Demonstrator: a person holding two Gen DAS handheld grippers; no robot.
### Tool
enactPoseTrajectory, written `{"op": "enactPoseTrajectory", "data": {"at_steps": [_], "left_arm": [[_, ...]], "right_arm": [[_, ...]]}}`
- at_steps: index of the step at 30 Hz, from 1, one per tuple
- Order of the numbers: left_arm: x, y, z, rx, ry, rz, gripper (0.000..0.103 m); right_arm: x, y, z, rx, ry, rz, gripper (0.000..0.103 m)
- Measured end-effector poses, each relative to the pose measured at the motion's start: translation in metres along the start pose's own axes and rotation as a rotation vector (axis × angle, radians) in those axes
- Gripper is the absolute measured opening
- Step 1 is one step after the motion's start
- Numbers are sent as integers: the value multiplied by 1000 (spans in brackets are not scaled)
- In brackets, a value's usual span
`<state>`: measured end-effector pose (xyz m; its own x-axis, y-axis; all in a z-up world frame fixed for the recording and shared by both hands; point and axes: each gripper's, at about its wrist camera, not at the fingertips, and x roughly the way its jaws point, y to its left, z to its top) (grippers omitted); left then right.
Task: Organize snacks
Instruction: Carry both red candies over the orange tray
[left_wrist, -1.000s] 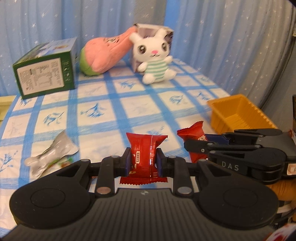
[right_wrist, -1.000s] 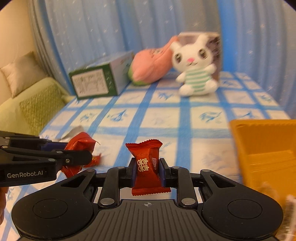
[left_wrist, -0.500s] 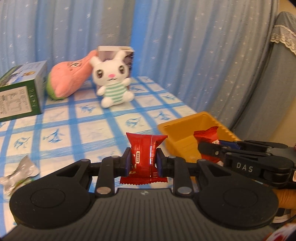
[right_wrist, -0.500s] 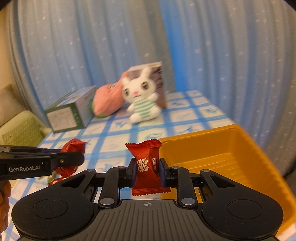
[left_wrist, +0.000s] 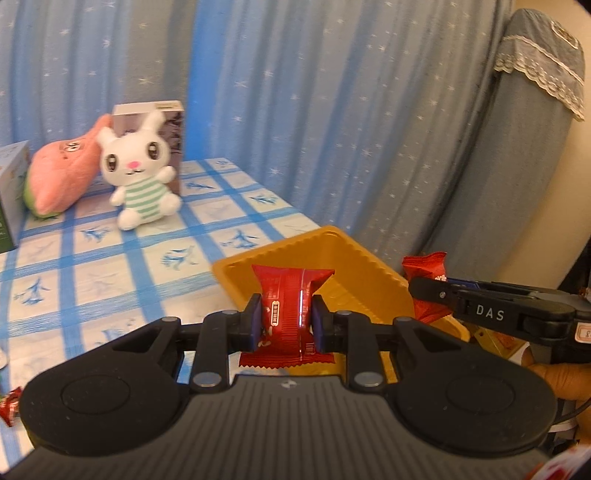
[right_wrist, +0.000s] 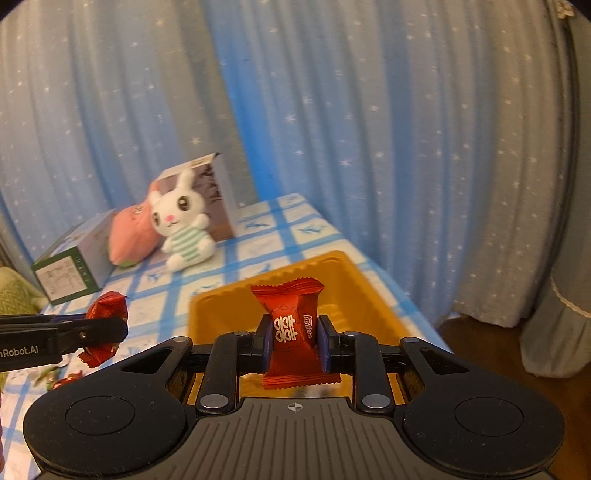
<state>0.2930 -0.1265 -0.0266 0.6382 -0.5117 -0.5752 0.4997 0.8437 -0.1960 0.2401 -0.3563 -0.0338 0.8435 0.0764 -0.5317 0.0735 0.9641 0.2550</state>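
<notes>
My left gripper (left_wrist: 287, 320) is shut on a red snack packet (left_wrist: 286, 295) and holds it over the near left part of the yellow tray (left_wrist: 373, 269). My right gripper (right_wrist: 291, 338) is shut on another red snack packet (right_wrist: 291, 317) above the same yellow tray (right_wrist: 362, 291). In the left wrist view the right gripper and its packet (left_wrist: 424, 273) show at the right, past the tray's right rim. In the right wrist view the left gripper's packet (right_wrist: 105, 321) shows at the left, beside the tray.
A white plush rabbit (left_wrist: 138, 173), a pink plush (left_wrist: 59, 170), a brown box (left_wrist: 162, 122) and a green box (right_wrist: 70, 266) stand at the back of the blue checked tablecloth (left_wrist: 110, 258). Loose wrappers (right_wrist: 68, 378) lie at the left. Curtains hang behind.
Both grippers have swung right with their packets, from over the tablecloth to over the yellow tray. Both stay shut.
</notes>
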Motion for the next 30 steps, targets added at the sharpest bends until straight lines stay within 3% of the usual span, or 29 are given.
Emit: {"op": "enactPoseTrajectory", "data": {"at_steps": [10, 22, 25, 30], "left_arm": [[30, -36, -4, 37, 35, -58, 24], [50, -52, -10, 51, 60, -79, 24], [57, -54, -10, 51, 78, -86, 35], [56, -50, -12, 66, 82, -58, 36]], "right_arm": [[-4, -27, -5, 22, 25, -29, 25], [-2, -40, -5, 49, 38, -28, 25], [-2, -40, -5, 50, 39, -28, 25], [2, -42, -5, 60, 44, -26, 25]]}}
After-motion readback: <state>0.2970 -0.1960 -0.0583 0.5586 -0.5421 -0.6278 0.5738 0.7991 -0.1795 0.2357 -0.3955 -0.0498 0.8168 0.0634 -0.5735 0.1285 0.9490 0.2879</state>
